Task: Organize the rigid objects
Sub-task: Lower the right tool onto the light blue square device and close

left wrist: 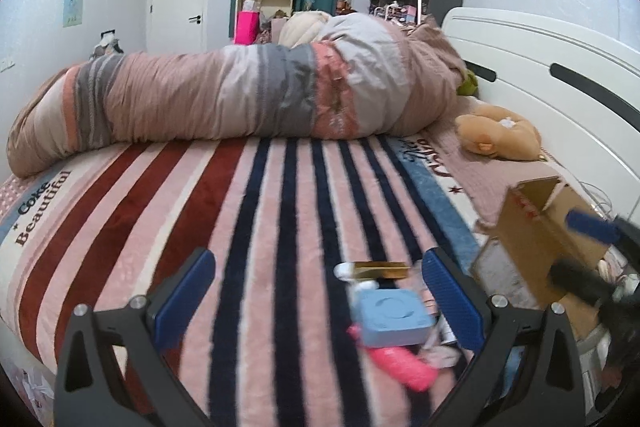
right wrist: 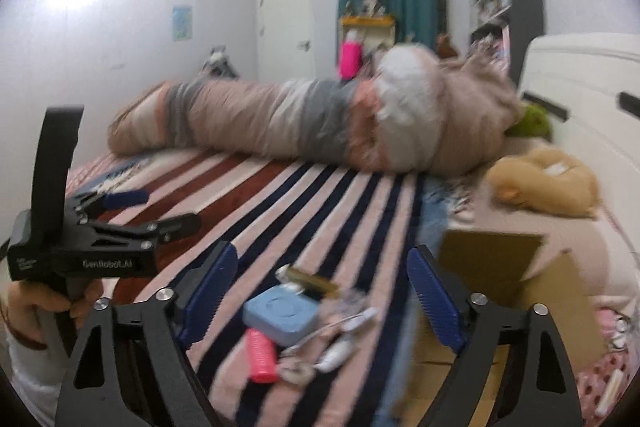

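A small heap of objects lies on the striped blanket: a light blue square box [left wrist: 390, 317] [right wrist: 280, 314], a pink ribbed roller [left wrist: 398, 367] [right wrist: 262, 355], a gold bar-shaped item [left wrist: 382, 270] [right wrist: 312, 281] and white cables and a small white device [right wrist: 336, 341]. An open cardboard box [left wrist: 548, 239] [right wrist: 504, 283] stands to their right. My left gripper [left wrist: 316, 299] is open and empty, with the heap just ahead between its fingers; it also shows in the right wrist view [right wrist: 132, 207]. My right gripper [right wrist: 322, 291] is open and empty above the heap; it also shows in the left wrist view [left wrist: 592, 247].
A rolled striped duvet [left wrist: 240, 95] lies across the bed behind. A tan plush toy [left wrist: 496, 137] and a green plush [right wrist: 530, 121] sit by the white headboard [left wrist: 560, 67]. Shelves, a door and a curtain stand beyond.
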Demonstrator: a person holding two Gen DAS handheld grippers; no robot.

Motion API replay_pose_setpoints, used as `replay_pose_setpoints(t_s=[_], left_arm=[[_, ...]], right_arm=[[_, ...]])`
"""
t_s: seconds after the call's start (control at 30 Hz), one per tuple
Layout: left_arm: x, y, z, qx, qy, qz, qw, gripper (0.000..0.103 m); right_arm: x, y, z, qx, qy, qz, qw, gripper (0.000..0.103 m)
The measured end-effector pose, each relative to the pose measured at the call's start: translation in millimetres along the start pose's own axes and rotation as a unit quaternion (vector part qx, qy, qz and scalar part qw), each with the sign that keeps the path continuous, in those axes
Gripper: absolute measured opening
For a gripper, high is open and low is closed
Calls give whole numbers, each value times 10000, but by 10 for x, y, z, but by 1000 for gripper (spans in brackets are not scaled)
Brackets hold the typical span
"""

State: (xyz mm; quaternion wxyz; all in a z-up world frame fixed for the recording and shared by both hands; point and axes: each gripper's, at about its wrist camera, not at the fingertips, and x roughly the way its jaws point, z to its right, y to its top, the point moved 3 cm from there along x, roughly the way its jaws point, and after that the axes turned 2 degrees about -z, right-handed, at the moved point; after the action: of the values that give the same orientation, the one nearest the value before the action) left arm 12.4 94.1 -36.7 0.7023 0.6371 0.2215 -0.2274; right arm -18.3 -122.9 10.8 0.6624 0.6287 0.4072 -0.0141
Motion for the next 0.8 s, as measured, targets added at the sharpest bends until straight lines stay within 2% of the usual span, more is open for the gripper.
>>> replay_pose_setpoints(t_s=[0.13,0.2,0.3,0.37,0.57,0.6,0.8], left_arm=[[202,-130,-318,-30,131,-204,9997,102],[305,-205,-453,-114,80,-318,9994,102],[432,-309,-558,-209,-45,-440,9988,102],[498,-362,-578,-242,-118,-509,9983,102],[626,-453,-664,-393,-190,-629,9971,102],[638,-460,-689,-419,-183,-638,9969,102],[663,-465,-814,-565,-144,-657,9961,102]], right_arm=[[597,-212,-203,181,322,-797,9961,83],[943,-385,-187,492,276,-1275,9902,84],[1299,-603,-97,877,131,-1746,9806,84],[1502,-726,-41,1167,234,-1968,9732,84],[1876,-781,-21,1603,647,-2289,9580,87],[1903,-755,-27,1592,643,-2294,9581,90],[2037,-566,-13,1522,738,-2348,9572,92]])
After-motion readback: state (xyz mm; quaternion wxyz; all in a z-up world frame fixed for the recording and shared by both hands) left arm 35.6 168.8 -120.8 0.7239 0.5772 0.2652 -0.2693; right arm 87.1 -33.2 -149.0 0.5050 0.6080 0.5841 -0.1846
